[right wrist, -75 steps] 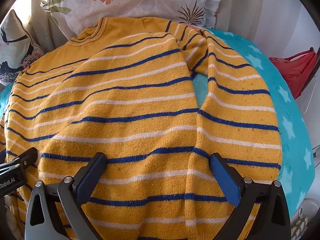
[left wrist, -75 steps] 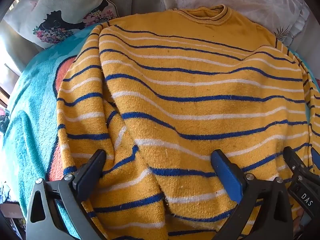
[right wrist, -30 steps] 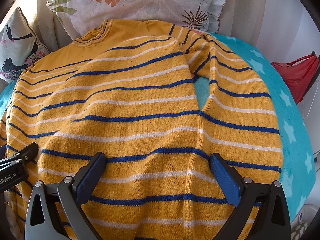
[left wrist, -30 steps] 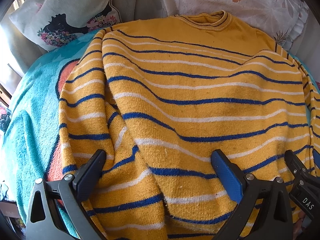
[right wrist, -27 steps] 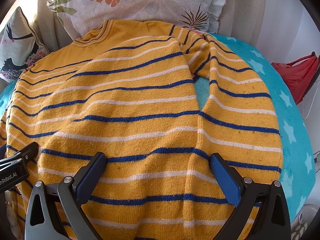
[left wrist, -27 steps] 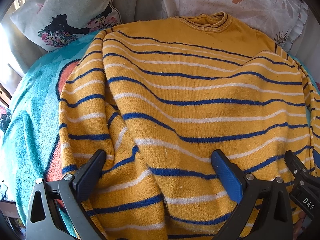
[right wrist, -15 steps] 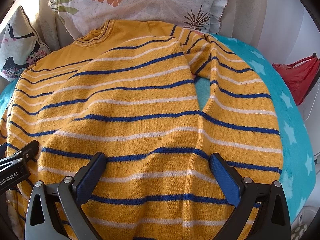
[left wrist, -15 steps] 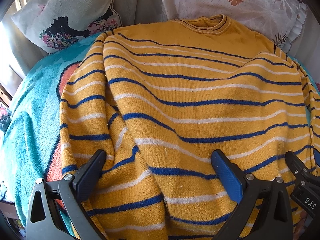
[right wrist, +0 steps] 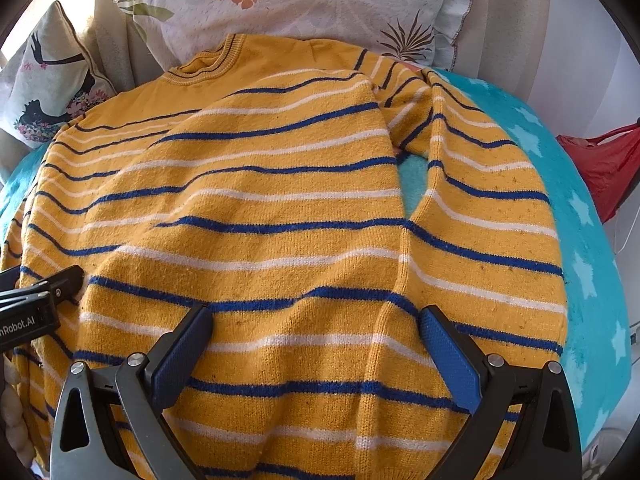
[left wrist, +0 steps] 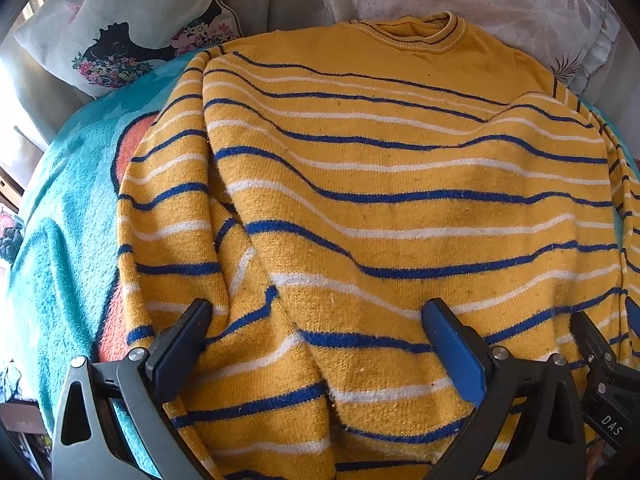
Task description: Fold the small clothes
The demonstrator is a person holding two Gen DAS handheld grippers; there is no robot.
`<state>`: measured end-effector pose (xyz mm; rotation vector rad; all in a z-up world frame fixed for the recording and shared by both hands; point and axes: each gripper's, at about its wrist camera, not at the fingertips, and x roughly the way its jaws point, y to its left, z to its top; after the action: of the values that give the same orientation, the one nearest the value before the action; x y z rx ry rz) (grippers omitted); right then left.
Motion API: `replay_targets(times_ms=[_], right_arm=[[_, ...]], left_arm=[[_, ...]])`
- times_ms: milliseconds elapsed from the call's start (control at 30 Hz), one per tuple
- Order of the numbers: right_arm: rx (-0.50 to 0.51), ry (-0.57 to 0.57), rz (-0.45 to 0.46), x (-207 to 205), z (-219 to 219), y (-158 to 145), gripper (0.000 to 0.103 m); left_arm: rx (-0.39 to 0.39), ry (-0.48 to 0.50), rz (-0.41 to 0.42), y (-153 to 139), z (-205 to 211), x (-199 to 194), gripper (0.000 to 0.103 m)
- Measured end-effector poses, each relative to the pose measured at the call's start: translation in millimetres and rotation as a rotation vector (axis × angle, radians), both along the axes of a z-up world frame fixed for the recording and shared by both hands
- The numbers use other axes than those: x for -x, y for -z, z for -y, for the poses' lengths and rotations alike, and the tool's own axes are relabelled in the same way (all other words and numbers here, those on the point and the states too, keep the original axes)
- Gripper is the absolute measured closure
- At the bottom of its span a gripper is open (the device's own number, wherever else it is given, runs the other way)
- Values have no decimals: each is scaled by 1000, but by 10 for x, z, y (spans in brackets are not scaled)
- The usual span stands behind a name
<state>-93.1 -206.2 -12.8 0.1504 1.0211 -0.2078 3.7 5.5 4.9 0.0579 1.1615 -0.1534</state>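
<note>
Both views have drawn back a little since the earlier frames, so more of the pillows shows above the collar, while the yellow knitted sweater with blue and white stripes (left wrist: 380, 208) lies just as it did, spread chest-up on the turquoise fleece blanket (left wrist: 60, 240) covering the bed. Your left claw (left wrist: 316, 332) hangs spread wide over the lower left part of the sweater, holding nothing, and your right claw (right wrist: 316, 332) hangs equally wide over the lower right part, also empty

What could go wrong: the knit is thick and already rumpled near the left hem, so if you pinch there you may catch only the top layer, or a bunched ridge, and the fold will come out crooked. On the right, the sleeve (right wrist: 492, 216) lies apart from the body with blanket showing between them; closing near that seam could gather sleeve and body together

From the left wrist you see the left sleeve (left wrist: 168, 216) tucked partly under the body and the orange patch in the blanket; the right wrist shows neither. From the right wrist you see the gap beside the right sleeve and a red plastic bag (right wrist: 608, 168) off the bed's edge, both missing from the left view
</note>
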Motion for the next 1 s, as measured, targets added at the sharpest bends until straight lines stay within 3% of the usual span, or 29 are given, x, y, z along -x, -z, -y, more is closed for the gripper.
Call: replay_targets(times_ms=[167, 267, 433, 600, 667, 733, 833, 1000], right_arm=[[-10, -10, 38, 79, -34, -16, 0], [-16, -11, 43, 132, -58, -19, 0], [-26, -18, 8, 197, -79, -29, 0], [-33, -36, -9, 296, -85, -38, 0], [-29, -42, -8, 339, -94, -32, 0], [-25, -45, 0, 357, -102, -30, 0], [-25, -44, 11, 377, -100, -30, 0], [-27, -46, 31, 402, -88, -30, 0]], left_arm=[[35, -6, 13, 4, -37, -40, 0], [17, -46, 49, 18, -67, -66, 0], [-54, -37, -62, 19, -19, -286, 0], [-65, -46, -59, -19, -55, -215, 2], [-64, -45, -23, -90, -73, -118, 15], [-62, -50, 11, -197, -113, -74, 20], [21, -100, 101, -494, -280, -36, 23], [21, -163, 406, -1288, -416, 190, 21]])
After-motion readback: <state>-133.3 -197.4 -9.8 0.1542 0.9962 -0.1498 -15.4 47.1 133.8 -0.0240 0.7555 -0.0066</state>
